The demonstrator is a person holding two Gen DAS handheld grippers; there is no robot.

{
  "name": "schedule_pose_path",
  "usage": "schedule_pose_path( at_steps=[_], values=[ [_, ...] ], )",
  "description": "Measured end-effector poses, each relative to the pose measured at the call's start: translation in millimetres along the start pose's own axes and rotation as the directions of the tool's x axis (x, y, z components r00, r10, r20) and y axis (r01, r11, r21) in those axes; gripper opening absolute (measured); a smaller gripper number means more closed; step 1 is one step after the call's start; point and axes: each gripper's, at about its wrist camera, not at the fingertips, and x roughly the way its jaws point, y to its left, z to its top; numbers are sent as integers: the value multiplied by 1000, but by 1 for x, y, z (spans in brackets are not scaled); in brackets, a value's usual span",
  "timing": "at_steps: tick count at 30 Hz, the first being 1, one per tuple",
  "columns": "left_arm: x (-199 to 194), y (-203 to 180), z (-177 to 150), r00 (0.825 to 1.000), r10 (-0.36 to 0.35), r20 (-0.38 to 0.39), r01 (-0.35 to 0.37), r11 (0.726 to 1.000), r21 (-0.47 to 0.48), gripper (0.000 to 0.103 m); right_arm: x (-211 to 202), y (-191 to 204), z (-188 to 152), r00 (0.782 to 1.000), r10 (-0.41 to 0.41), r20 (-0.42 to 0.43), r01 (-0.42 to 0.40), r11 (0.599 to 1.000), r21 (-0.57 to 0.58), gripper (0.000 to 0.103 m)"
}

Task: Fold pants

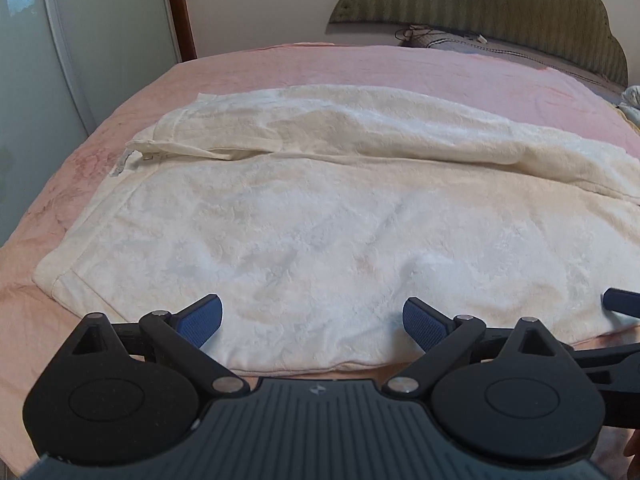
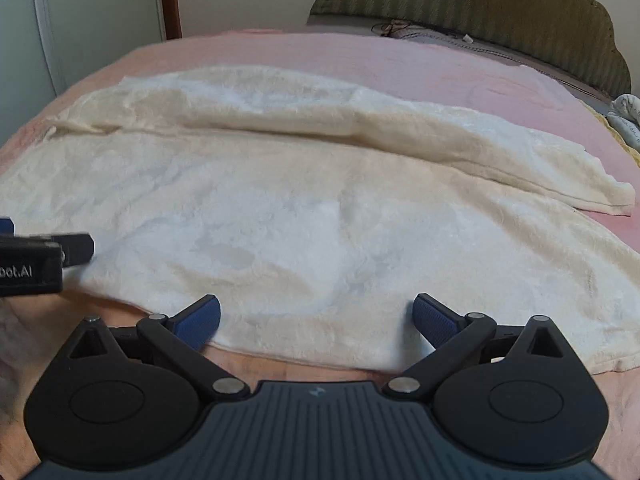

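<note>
Left wrist view showed the left gripper (image 1: 312, 316) at the bottom centre of the frame, its jaws spread wide and holding nothing, poised over the near edge of the pants (image 1: 320, 220). One pair of cream fleece pants lay across the middle of the frame on the pink bed (image 1: 400, 68), waistband at the left, two legs running to the right, the far leg rumpled along the seam. Right wrist view showed the right gripper (image 2: 316, 316), jaws likewise released and empty, at the near hem further right. Two grippers in all, one garment, one green headboard (image 2: 480, 4) at upper right. The fold seemed not yet begun; the next move probably called for both grippers to pinch the near edge and carry that leg over the far one.
</note>
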Motion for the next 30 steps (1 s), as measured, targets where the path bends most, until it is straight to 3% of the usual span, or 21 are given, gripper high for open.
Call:
schedule_pose_path(
  at_steps=[30],
  values=[
    [-5,0,0,999,-29,24,29,999,-15,98,1,-9,-12,997,46,54,-49,997,65,103]
  ],
)
